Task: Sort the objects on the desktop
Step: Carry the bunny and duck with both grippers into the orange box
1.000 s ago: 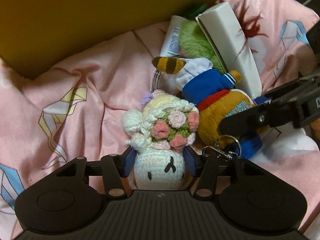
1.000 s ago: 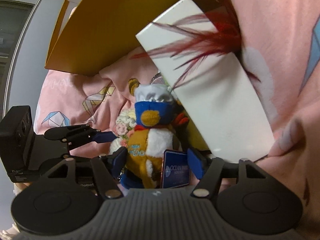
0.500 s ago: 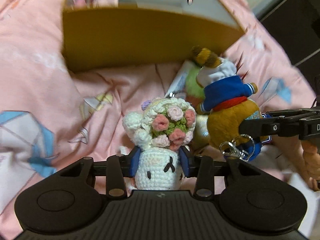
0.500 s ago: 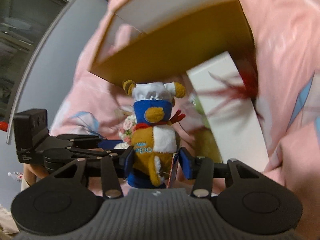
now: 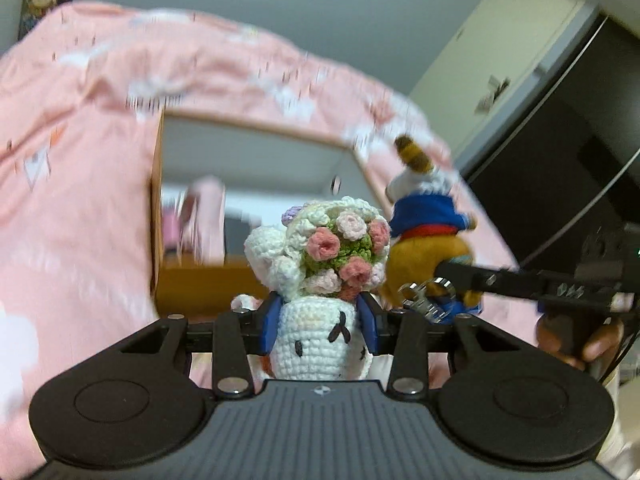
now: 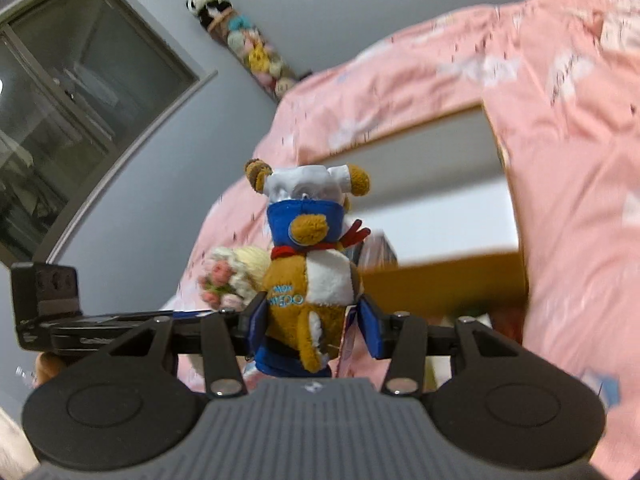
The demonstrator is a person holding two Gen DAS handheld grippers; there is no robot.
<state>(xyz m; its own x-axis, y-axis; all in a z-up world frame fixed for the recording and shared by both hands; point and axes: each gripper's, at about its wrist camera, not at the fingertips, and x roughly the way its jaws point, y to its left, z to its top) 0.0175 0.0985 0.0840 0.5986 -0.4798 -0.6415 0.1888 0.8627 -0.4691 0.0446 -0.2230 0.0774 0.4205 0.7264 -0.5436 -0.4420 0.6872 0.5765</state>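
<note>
Since a second ago: both toys lifted off the pink quilt (image 5: 80,184), now level with the box (image 5: 188,288) opening. My left gripper (image 5: 319,322): jaws clamped on crochet doll (image 5: 320,264), key ring (image 5: 426,300) dangling beside it. My right gripper (image 6: 312,322): jaws clamped on plush bear (image 6: 310,276), upright. Toys side by side, near. Beyond: grey wall (image 6: 160,200).

Left gripper (image 5: 319,326) clamps crochet doll (image 5: 316,280); open box (image 5: 248,208) beyond.
</note>
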